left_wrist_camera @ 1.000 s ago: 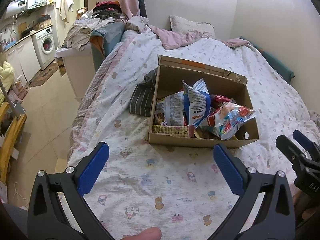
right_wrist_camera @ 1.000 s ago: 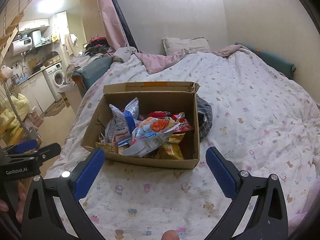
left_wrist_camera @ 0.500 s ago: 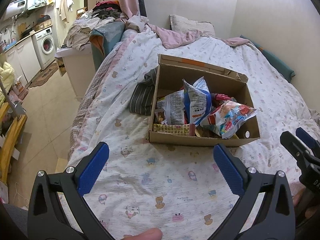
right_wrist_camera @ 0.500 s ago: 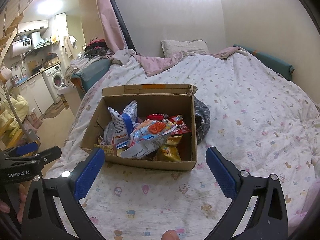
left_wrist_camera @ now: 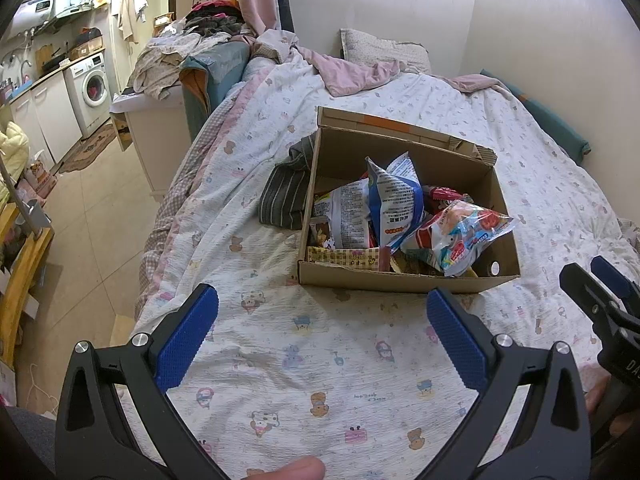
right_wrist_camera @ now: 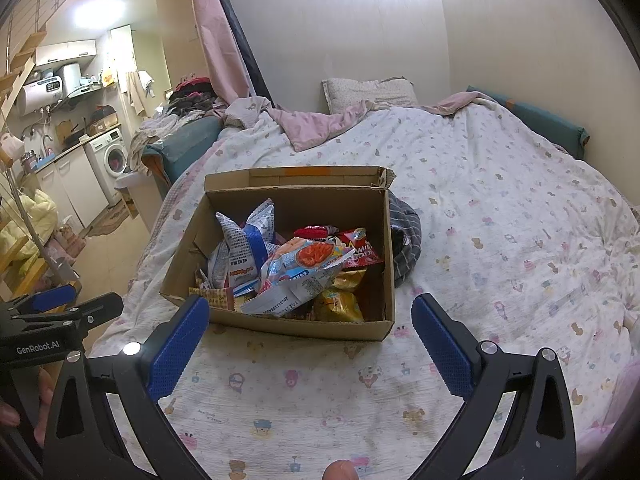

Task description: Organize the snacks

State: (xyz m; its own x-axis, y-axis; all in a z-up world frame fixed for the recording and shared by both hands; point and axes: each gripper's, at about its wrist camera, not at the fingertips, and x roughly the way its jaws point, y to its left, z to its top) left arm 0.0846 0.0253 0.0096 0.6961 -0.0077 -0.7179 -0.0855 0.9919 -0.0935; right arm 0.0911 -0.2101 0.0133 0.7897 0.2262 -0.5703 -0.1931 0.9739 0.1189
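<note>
An open cardboard box [left_wrist_camera: 404, 280] [right_wrist_camera: 280, 322] sits on a bed with a cartoon-print sheet. Several snack bags fill it: an upright blue and white bag [left_wrist_camera: 394, 204] [right_wrist_camera: 244, 240], a clear bag with red and blue print [left_wrist_camera: 460, 236] [right_wrist_camera: 308, 260], a red candy pack [right_wrist_camera: 360, 254] and a yellow pack [right_wrist_camera: 338, 304]. My left gripper [left_wrist_camera: 322, 320] hovers open over the sheet, short of the box's near wall. My right gripper [right_wrist_camera: 310, 322] is open too, its tips level with the box front. Neither holds anything.
A grey striped garment [left_wrist_camera: 286, 192] [right_wrist_camera: 406, 240] lies against the box's far side. A pillow [right_wrist_camera: 370, 92] and pink blanket [right_wrist_camera: 320, 124] lie at the head of the bed. Left of the bed: tiled floor [left_wrist_camera: 86, 216], washing machine [left_wrist_camera: 90, 90], piled clothes [left_wrist_camera: 172, 60].
Both views have drifted slightly: the box sits a little lower in the right wrist view. Nothing was taken hold of, and both grippers stay open.
</note>
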